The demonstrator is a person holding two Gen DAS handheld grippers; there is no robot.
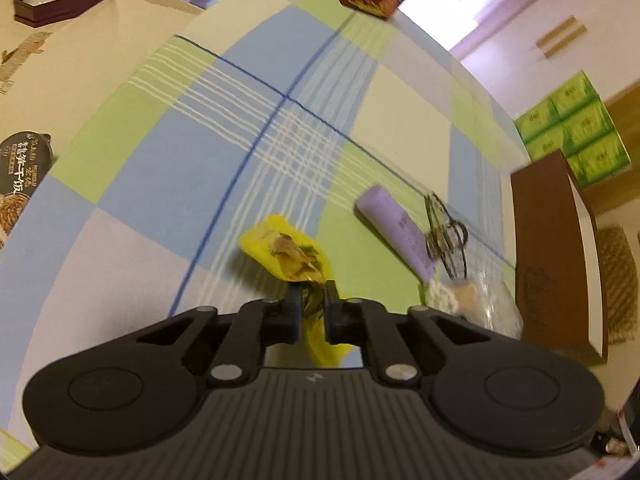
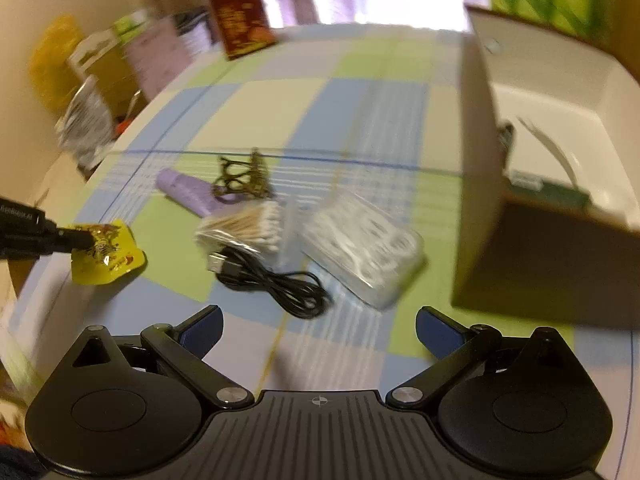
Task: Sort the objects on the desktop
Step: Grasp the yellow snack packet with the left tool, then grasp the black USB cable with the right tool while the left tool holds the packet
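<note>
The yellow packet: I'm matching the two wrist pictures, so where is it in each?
Left wrist: yellow packet low centre, pinched in the left tongs.
Right wrist: far left, off the tongs' tip.
Shared landmark: purple tube beyond it.

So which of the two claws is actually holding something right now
The left claw: it is shut on the yellow packet. The right claw stands wide open with nothing between its pads.

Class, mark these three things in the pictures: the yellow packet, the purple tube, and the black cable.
yellow packet (image 1: 280,250): left wrist view, on its printed face.
purple tube (image 1: 394,224): left wrist view, mid-body.
black cable (image 2: 280,280): right wrist view, on the coiled part.
</note>
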